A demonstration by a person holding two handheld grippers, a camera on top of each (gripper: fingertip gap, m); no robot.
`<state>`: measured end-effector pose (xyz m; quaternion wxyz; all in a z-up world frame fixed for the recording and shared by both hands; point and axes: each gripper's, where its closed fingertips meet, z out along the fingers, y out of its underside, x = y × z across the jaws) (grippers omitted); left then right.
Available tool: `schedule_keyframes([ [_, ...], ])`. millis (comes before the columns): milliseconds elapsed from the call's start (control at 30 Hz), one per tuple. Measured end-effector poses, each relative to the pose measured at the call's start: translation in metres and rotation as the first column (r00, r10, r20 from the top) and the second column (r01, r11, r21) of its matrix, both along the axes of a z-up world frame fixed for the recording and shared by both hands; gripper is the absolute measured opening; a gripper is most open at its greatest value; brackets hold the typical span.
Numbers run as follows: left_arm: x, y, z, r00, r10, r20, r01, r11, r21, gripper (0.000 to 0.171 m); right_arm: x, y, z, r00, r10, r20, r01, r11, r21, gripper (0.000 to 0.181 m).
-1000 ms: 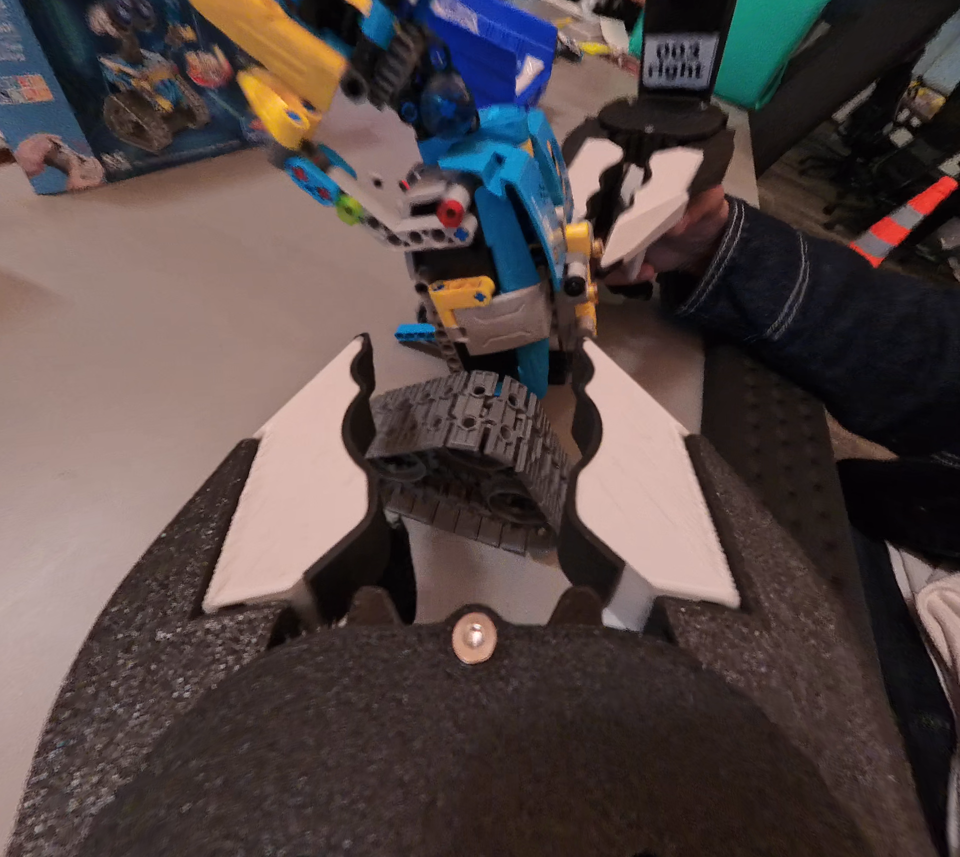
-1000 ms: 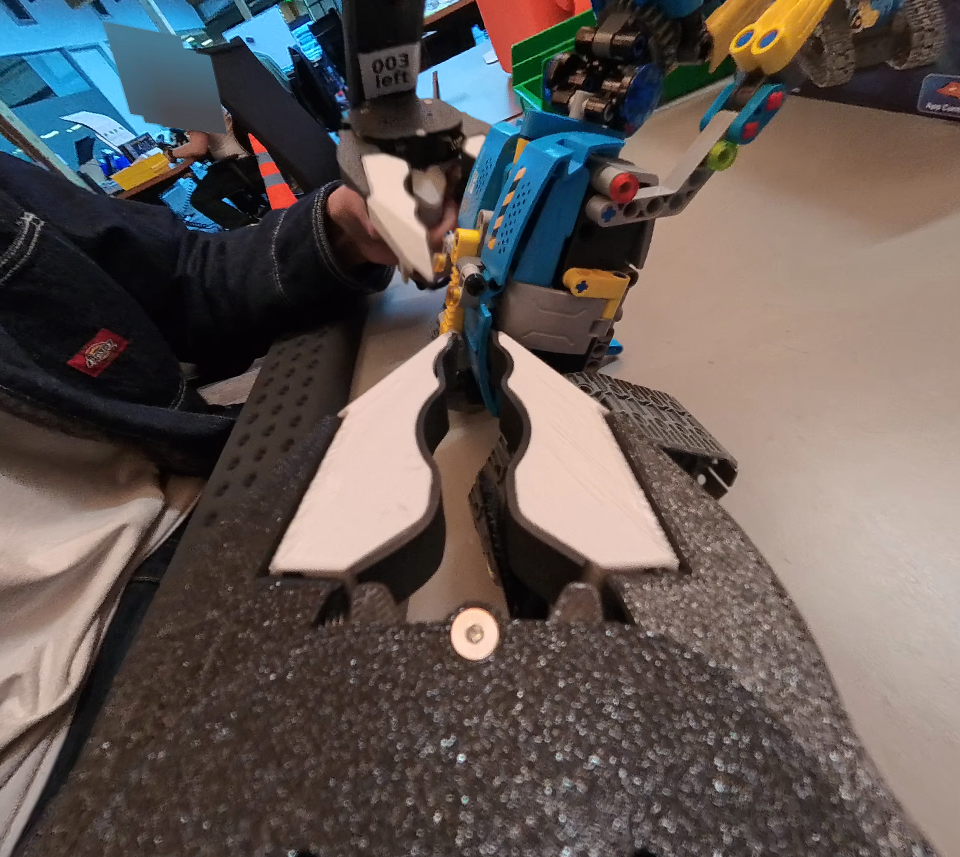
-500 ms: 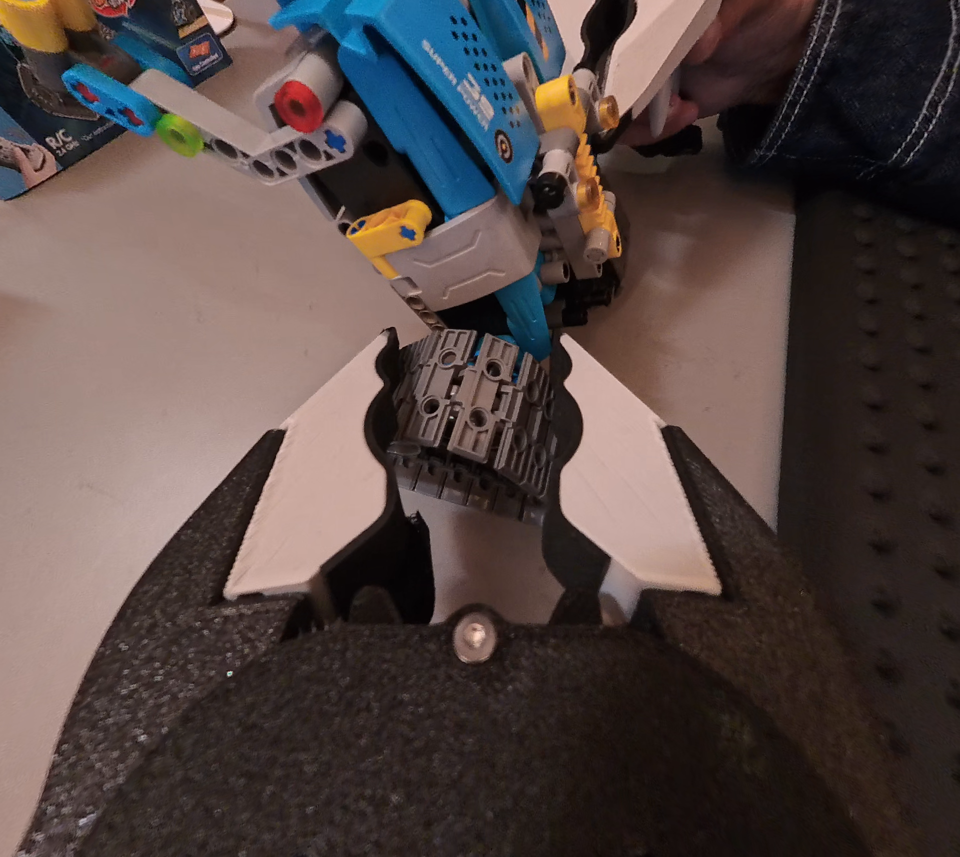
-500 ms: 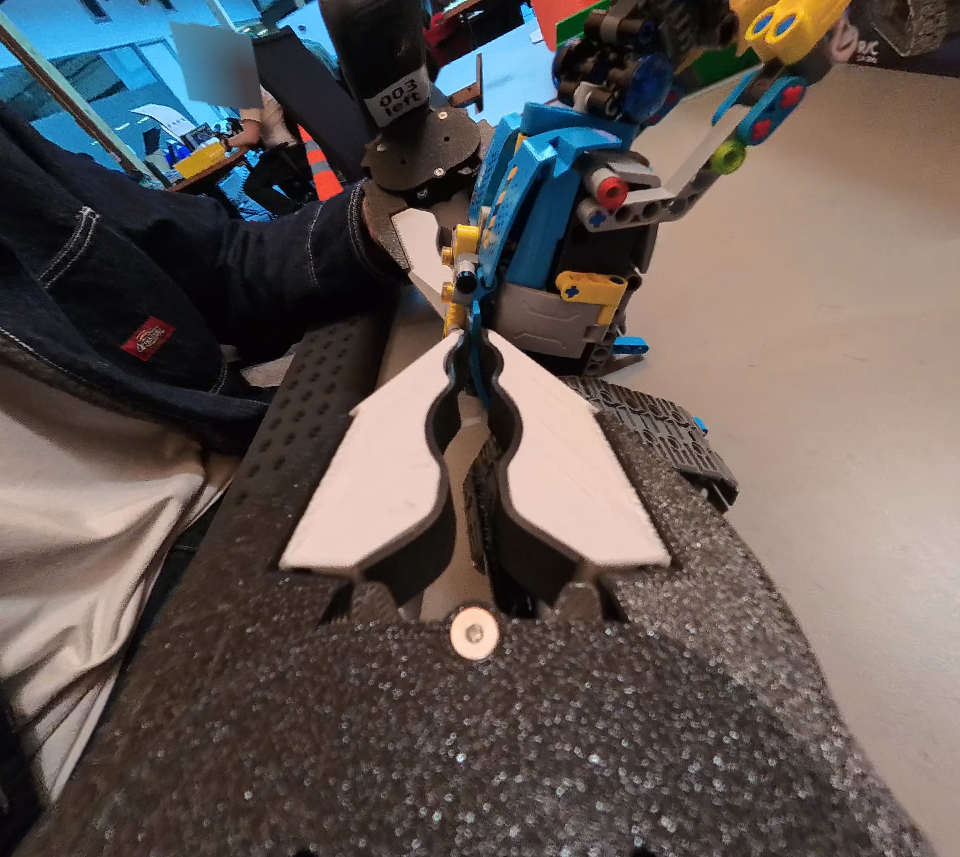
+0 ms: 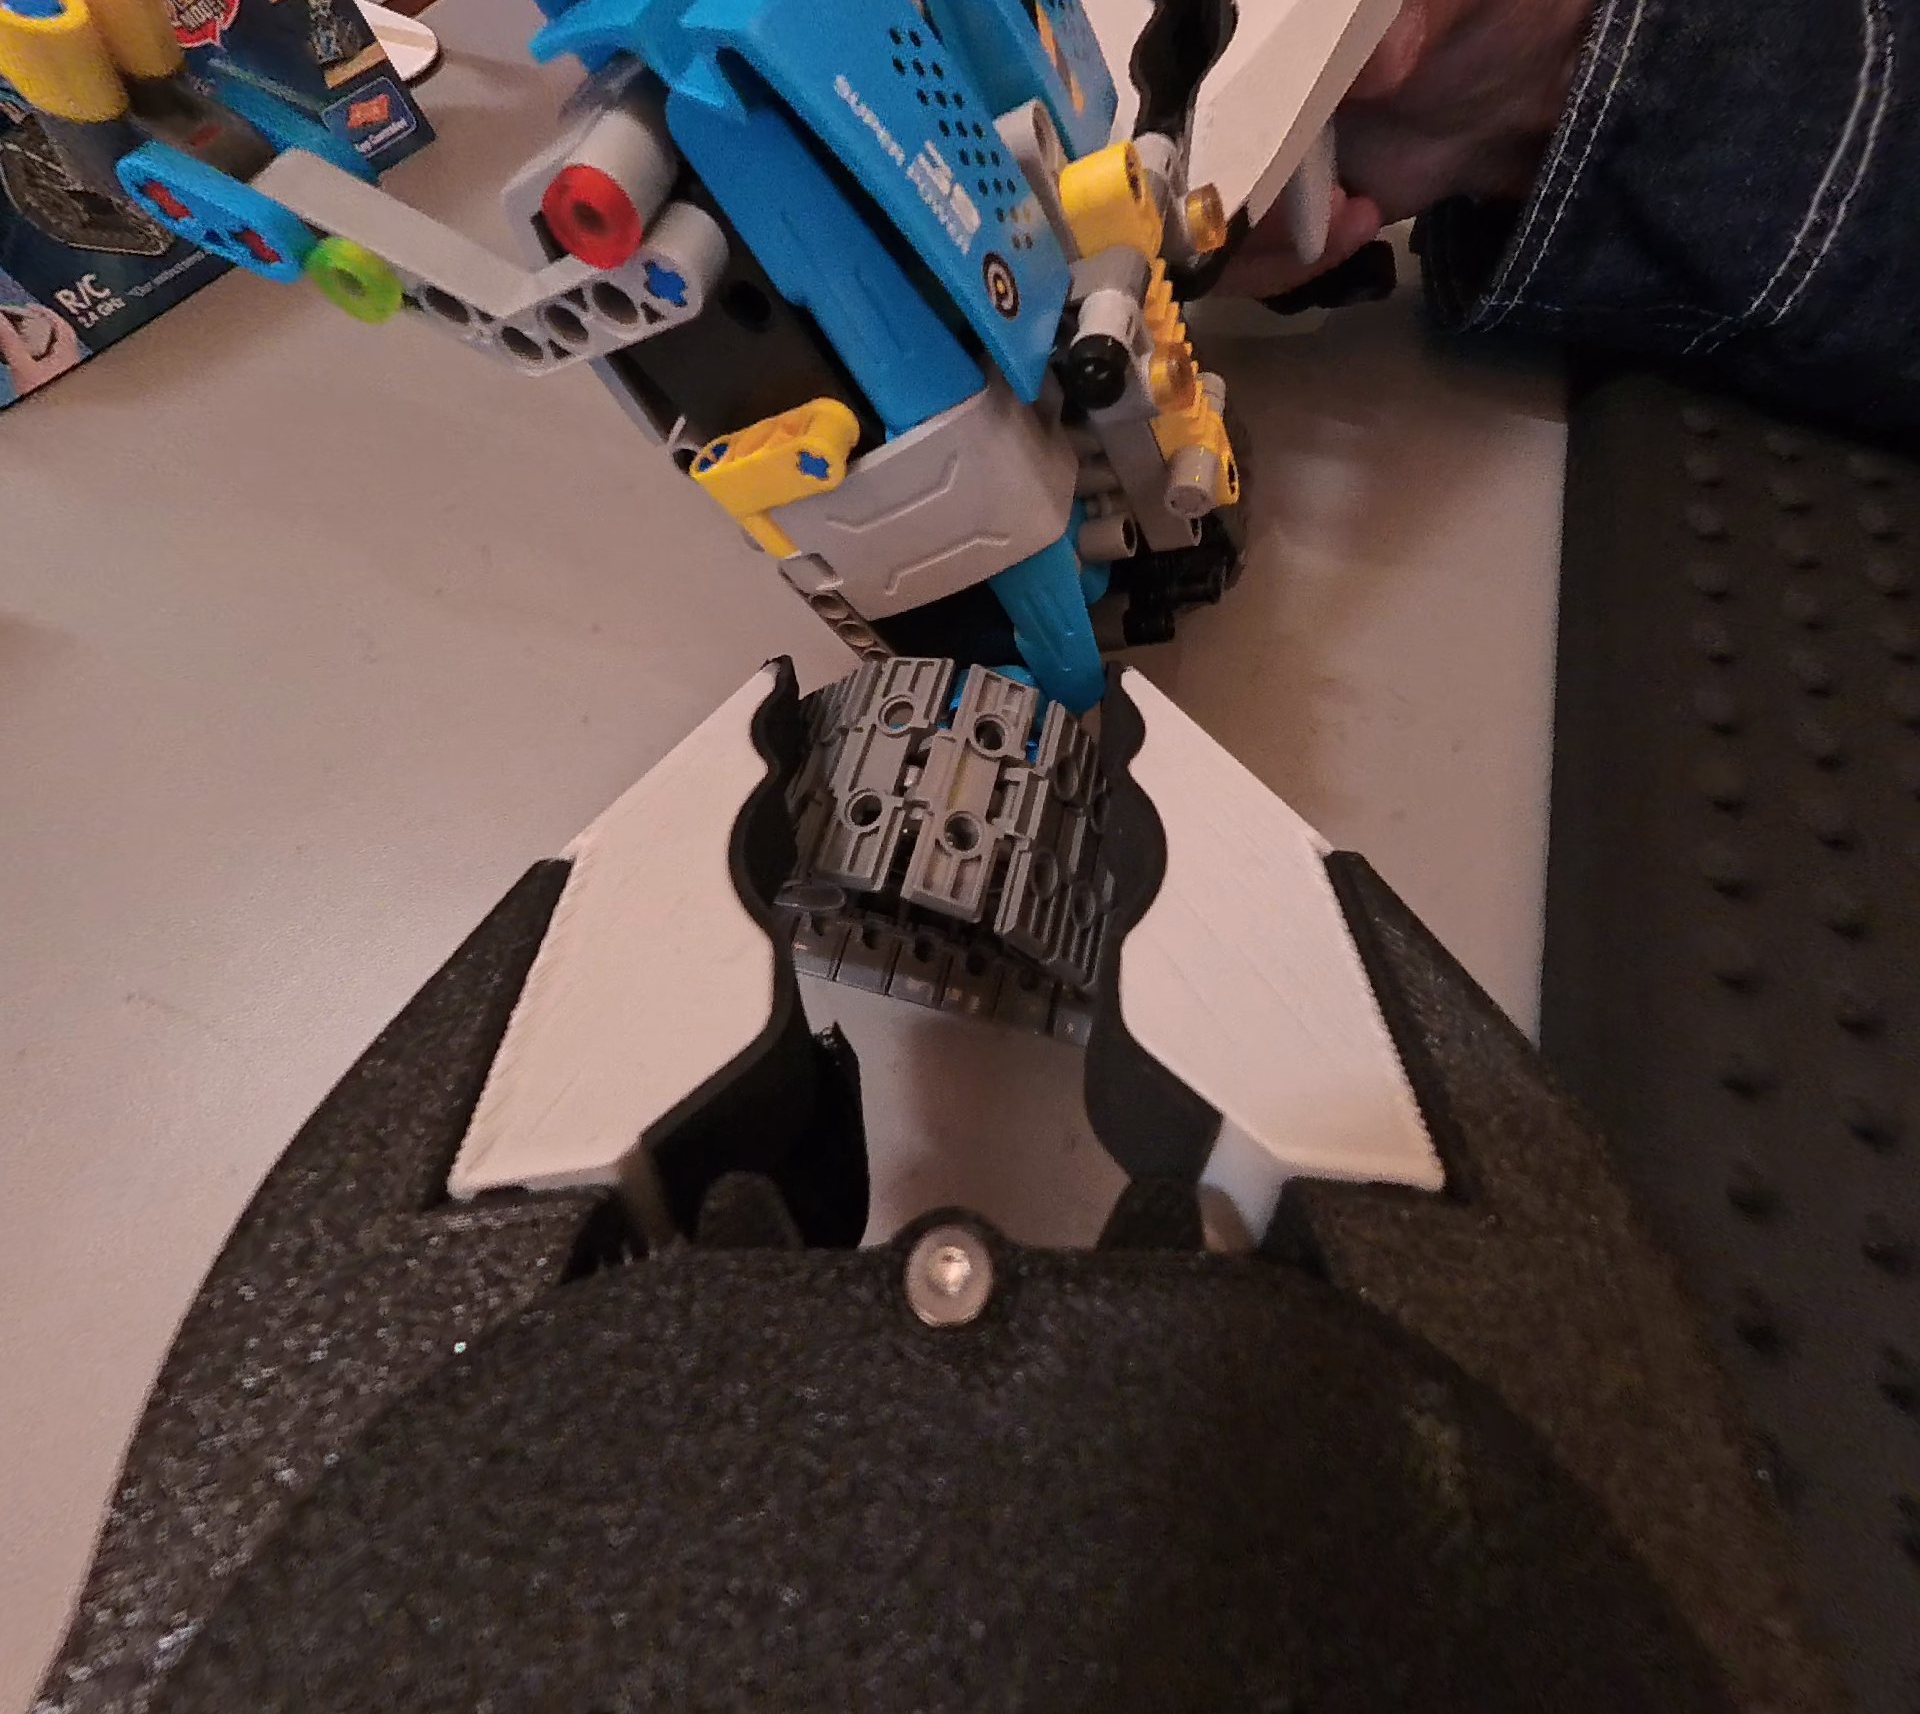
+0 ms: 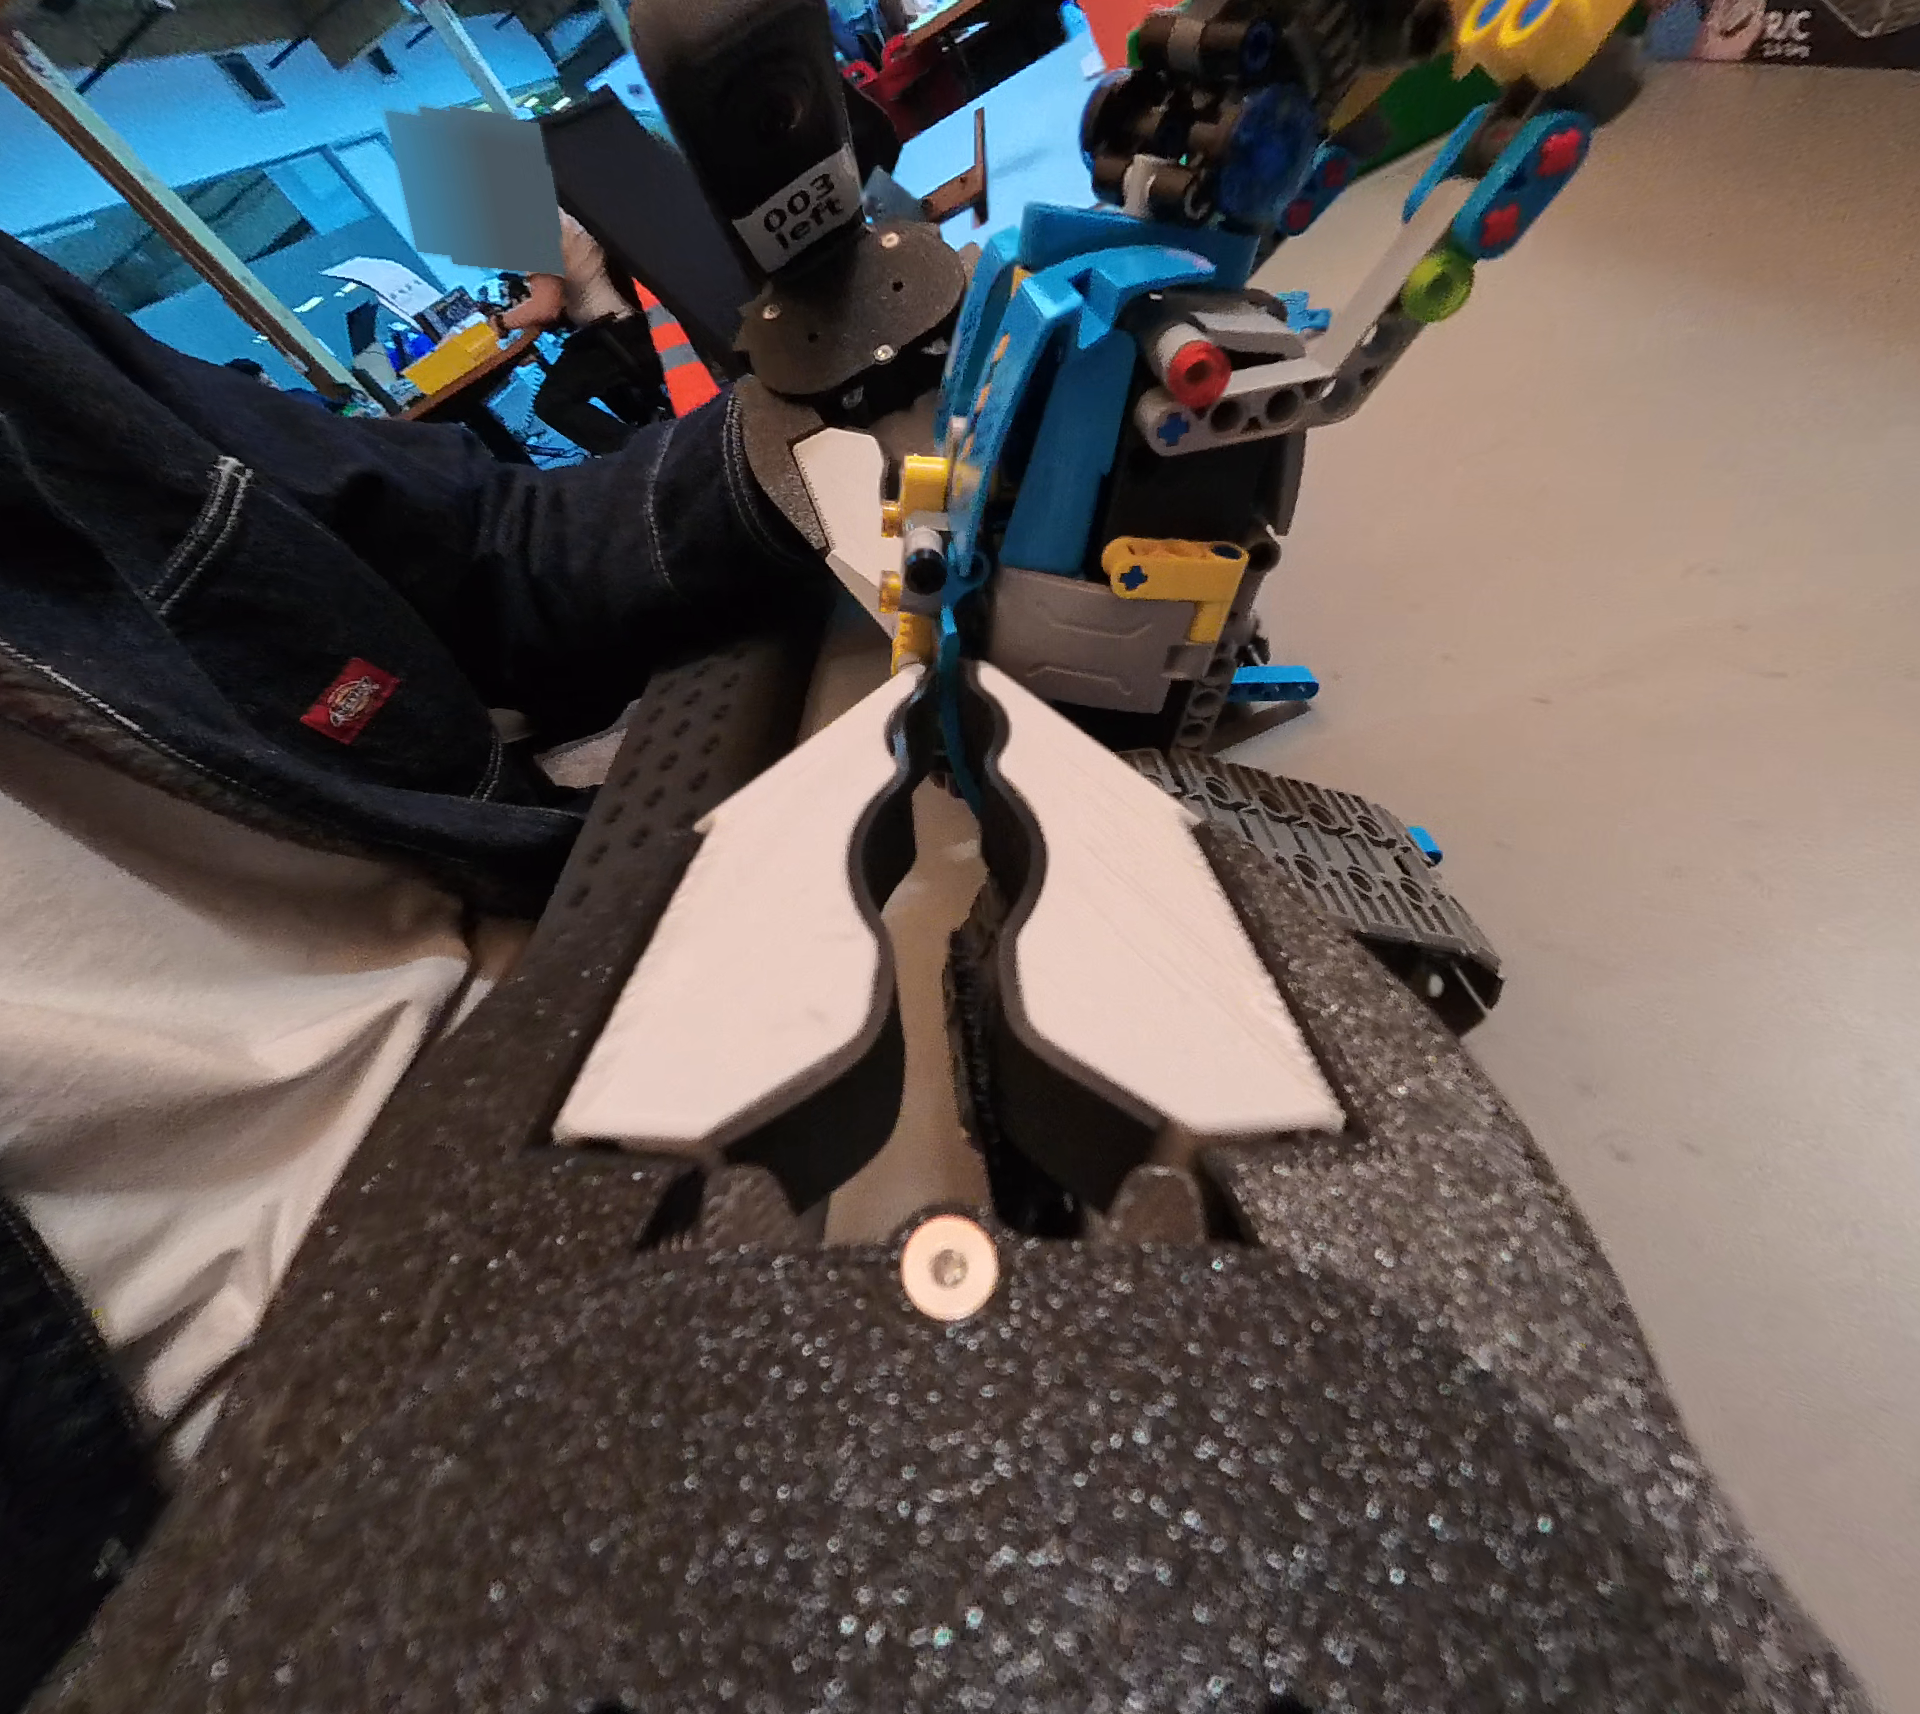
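While both grippers clamp it, the blue-and-grey brick-built tracked toy robot (image 5: 831, 230) leans left.
Left gripper (image 5: 945, 698) pinches its grey tread (image 5: 956, 833) — right gripper (image 6: 945, 688) seemingly nips its thin blue side panel (image 6: 951, 625).

Warm dim indoor light, soft shadows, fisheye edges, blurred background

White lettering on blue toy panel (image 5: 831, 137), white sticker (image 6: 798, 218) on black camera (image 6: 748, 95), red patch (image 6: 349, 700) on jacket (image 6: 208, 521).

glossy plastic toy robot (image 5: 831, 230), matt table (image 5: 312, 625).
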<state>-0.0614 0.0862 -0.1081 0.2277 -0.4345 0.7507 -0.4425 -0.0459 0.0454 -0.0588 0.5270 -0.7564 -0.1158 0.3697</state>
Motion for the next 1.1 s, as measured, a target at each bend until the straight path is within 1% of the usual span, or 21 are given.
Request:
schedule_keyframes([
  [33, 0.0, 0.0, 0.0, 1.0, 0.003, -0.001, -0.003, 1.0, -0.002, 0.058, 0.001, 0.0, 0.001, 1.0, -0.013, 0.012, 0.013, 1.0, 0.005, 0.006],
  [200, 0.001, 0.0, 0.0, 1.0, 0.009, -0.002, -0.009, 1.0, -0.005, 0.058, 0.002, 0.003, 0.004, 0.997, -0.066, 0.029, 0.066, 0.998, 0.007, 0.008],
  [267, 0.001, -0.001, 0.0, 1.0, 0.008, -0.001, -0.008, 1.0, 0.004, 0.058, -0.004, 0.004, 0.007, 0.998, -0.061, 0.012, 0.061, 0.998, 0.019, 0.011],
  [333, 0.001, 0.0, 0.0, 1.0, 0.009, 0.001, -0.009, 1.0, 0.01, 0.057, -0.004, 0.007, 0.008, 0.996, -0.086, 0.006, 0.086, 0.996, 0.021, 0.009],
  [367, 0.0, -0.001, 0.0, 1.0, 0.008, 0.001, -0.008, 1.0, 0.009, 0.057, -0.003, 0.009, 0.007, 0.995, -0.099, -0.004, 0.099, 0.995, 0.016, 0.003],
  [400, 0.0, 0.0, 0.0, 1.0, 0.008, 0.002, -0.008, 1.0, 0.011, 0.057, -0.003, 0.01, 0.007, 0.994, -0.104, -0.02, 0.104, 0.995, 0.011, 0.001],
  [433, 0.0, 0.0, 0.0, 1.0, 0.009, 0.006, -0.009, 1.0, 0.012, 0.057, -0.004, 0.009, 0.007, 0.994, -0.099, -0.042, 0.099, 0.995, -0.003, 0.001],
  [533, 0.0, -0.002, 0.0, 1.0, -0.004, 0.018, 0.004, 1.0, 0.004, 0.058, -0.003, 0.001, 0.006, 0.997, -0.051, -0.061, 0.052, 0.998, 0.019, 0.001],
  [600, 0.001, -0.004, 0.0, 1.0, -0.006, 0.017, 0.006, 1.0, 0.013, 0.058, 0.0, -0.001, 0.006, 0.993, -0.009, -0.121, 0.011, 1.0, 0.016, 0.0],
  [667, 0.0, -0.003, -0.001, 1.0, -0.003, 0.016, 0.003, 1.0, 0.016, 0.058, 0.002, -0.002, 0.005, 0.995, 0.007, -0.101, -0.004, 0.999, 0.034, 0.001],
  [700, -0.001, 0.0, -0.001, 1.0, 0.005, 0.012, -0.006, 1.0, 0.026, 0.058, 0.011, -0.007, 0.005, 0.994, -0.014, -0.113, 0.018, 0.999, 0.032, 0.0],
  [733, -0.002, 0.009, -0.001, 0.999, 0.033, 0.01, -0.033, 0.999, 0.032, 0.057, 0.03, -0.013, 0.012, 0.985, -0.081, -0.149, 0.089, 0.995, 0.052, 0.0],
  [767, -0.001, 0.02, 0.0, 0.997, 0.072, 0.015, -0.073, 0.997, 0.024, 0.056, 0.037, -0.02, 0.017, 0.982, -0.096, -0.162, 0.11, 0.991, 0.078, 0.0],
  [800, 0.0, 0.025, 0.0, 0.996, 0.093, 0.018, -0.093, 0.996, 0.015, 0.056, 0.024, -0.02, 0.011, 0.99, -0.055, -0.131, 0.064, 0.996, 0.068, 0.0],
  [833, 0.0, 0.025, 0.0, 0.997, 0.08, 0.019, -0.081, 0.997, 0.022, 0.055, 0.011, -0.016, 0.007, 0.993, -0.023, -0.12, 0.029, 0.998, 0.052, 0.0],
  [867, -0.001, 0.022, 0.0, 0.998, 0.058, 0.025, -0.058, 0.998, 0.033, 0.056, 0.005, -0.014, 0.009, 0.994, -0.011, -0.109, 0.018, 0.998, 0.063, 0.0],
  [933, -0.002, 0.017, 0.0, 0.999, 0.04, 0.028, -0.041, 0.999, 0.028, 0.056, 0.017, -0.013, 0.017, 0.991, -0.041, -0.125, 0.052, 0.995, 0.084, 0.0],
  [967, -0.002, 0.017, 0.0, 0.999, 0.046, 0.027, -0.046, 0.999, 0.025, 0.057, 0.023, -0.017, 0.021, 0.987, -0.036, -0.159, 0.051, 0.994, 0.093, 0.0],
  [1033, 0.0, 0.021, 0.0, 0.998, 0.056, 0.021, -0.057, 0.998, 0.012, 0.057, 0.032, -0.019, 0.028, 0.984, -0.069, -0.167, 0.089, 0.989, 0.115, 0.0],
  [1100, 0.002, 0.026, 0.0, 0.996, 0.081, 0.024, -0.081, 0.997, 0.013, 0.058, 0.038, -0.025, 0.038, 0.978, -0.076, -0.196, 0.105, 0.984, 0.144, 0.0],
])
